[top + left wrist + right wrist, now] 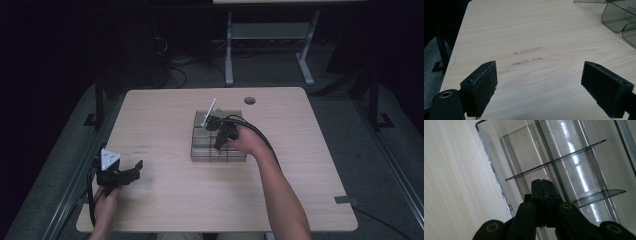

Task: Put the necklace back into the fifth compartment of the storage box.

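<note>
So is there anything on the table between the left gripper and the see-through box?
No, just bare wood with a few faint smudges. The high view shows the left gripper apart from the clear divided box, and bare table between.

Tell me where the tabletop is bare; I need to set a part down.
Free: the wood between the left gripper and the clear divided tray, and the near edge. Crowded: mid-table, where the right gripper hangs over the tray.
</note>
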Action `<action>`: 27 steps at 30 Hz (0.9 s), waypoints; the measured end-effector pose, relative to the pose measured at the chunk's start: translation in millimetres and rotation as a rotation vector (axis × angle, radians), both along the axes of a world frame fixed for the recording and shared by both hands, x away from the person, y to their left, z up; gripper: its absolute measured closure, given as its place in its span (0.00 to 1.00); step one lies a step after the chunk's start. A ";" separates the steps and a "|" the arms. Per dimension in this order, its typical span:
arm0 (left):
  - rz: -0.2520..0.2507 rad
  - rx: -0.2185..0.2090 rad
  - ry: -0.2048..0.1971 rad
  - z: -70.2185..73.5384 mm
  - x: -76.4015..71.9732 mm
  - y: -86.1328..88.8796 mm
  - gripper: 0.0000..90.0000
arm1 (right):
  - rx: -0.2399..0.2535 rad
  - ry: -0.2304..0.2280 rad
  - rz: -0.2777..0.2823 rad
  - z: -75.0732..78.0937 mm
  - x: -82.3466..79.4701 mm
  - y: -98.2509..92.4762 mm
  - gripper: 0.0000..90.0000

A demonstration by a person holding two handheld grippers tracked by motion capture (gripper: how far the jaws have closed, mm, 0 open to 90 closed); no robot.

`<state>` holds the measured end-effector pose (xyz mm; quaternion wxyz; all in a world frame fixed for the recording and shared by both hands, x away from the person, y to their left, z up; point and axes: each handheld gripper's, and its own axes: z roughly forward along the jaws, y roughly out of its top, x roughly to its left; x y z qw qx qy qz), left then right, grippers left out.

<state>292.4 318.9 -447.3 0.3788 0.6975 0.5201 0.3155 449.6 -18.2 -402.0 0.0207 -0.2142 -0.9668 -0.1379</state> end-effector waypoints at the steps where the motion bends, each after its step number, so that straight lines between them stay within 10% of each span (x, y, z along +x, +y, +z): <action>1: 0.002 -0.003 -0.002 0.2 -0.4 0.0 0.15 | -0.002 0.001 -0.003 -0.8 0.3 0.2 0.98; 27: -0.001 0.001 -0.001 0.1 -0.2 -1.3 0.15 | 0.009 0.014 -0.029 -8.8 1.4 -4.0 0.93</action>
